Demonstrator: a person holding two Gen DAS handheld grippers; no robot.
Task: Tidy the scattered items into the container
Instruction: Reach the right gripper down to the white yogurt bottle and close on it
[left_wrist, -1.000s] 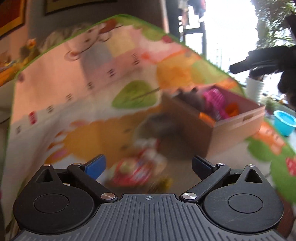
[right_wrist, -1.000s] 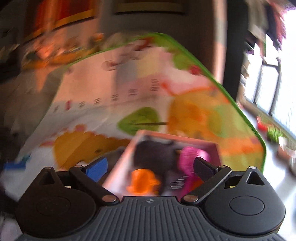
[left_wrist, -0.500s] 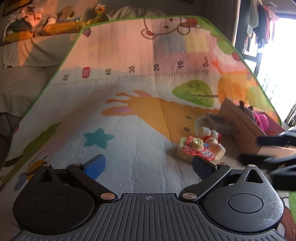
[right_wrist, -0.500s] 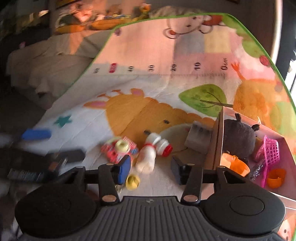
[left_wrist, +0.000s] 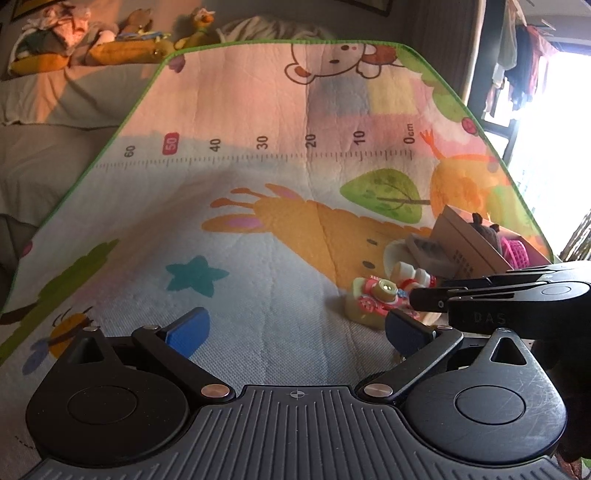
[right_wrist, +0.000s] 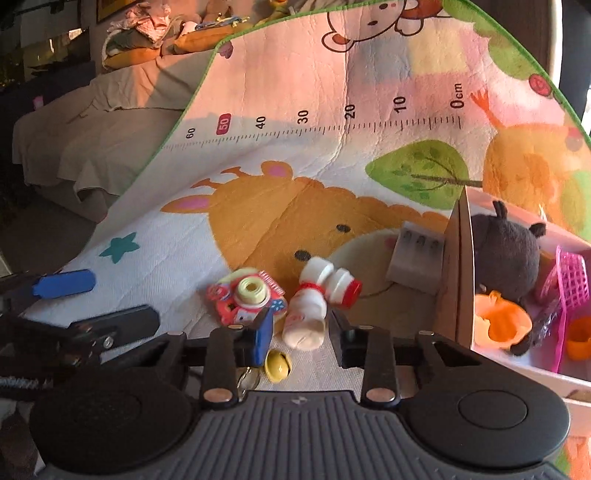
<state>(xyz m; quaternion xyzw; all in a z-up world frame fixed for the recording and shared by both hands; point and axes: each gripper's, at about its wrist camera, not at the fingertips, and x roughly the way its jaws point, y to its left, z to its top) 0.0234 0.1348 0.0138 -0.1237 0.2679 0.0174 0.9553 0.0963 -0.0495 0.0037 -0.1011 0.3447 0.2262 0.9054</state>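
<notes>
My right gripper (right_wrist: 301, 326) hangs low over the play mat, its jaws closing around a small white bottle (right_wrist: 306, 314) that lies between them; a thin gap still shows at the blue pad. A second white bottle with a red cap (right_wrist: 341, 286), a red toy camera (right_wrist: 245, 295) and a yellow bell (right_wrist: 277, 364) lie close by. The cardboard box (right_wrist: 460, 266) stands to the right, holding a dark plush (right_wrist: 506, 251), an orange cup (right_wrist: 502, 321) and a pink basket (right_wrist: 572, 280). My left gripper (left_wrist: 295, 326) is open over bare mat, left of the toy camera (left_wrist: 376, 301).
A grey block (right_wrist: 415, 256) leans against the box's outer wall. The mat's green edge (left_wrist: 110, 136) borders a bed with cushions and soft toys (left_wrist: 110, 40) at the back. A bright window lies to the right. The right gripper's fingers (left_wrist: 428, 301) cross the left wrist view.
Both blurred views have settled on the mat. My right gripper has come down to the scattered toys and its jaws have narrowed around the white bottle. The left jaws stay wide.
</notes>
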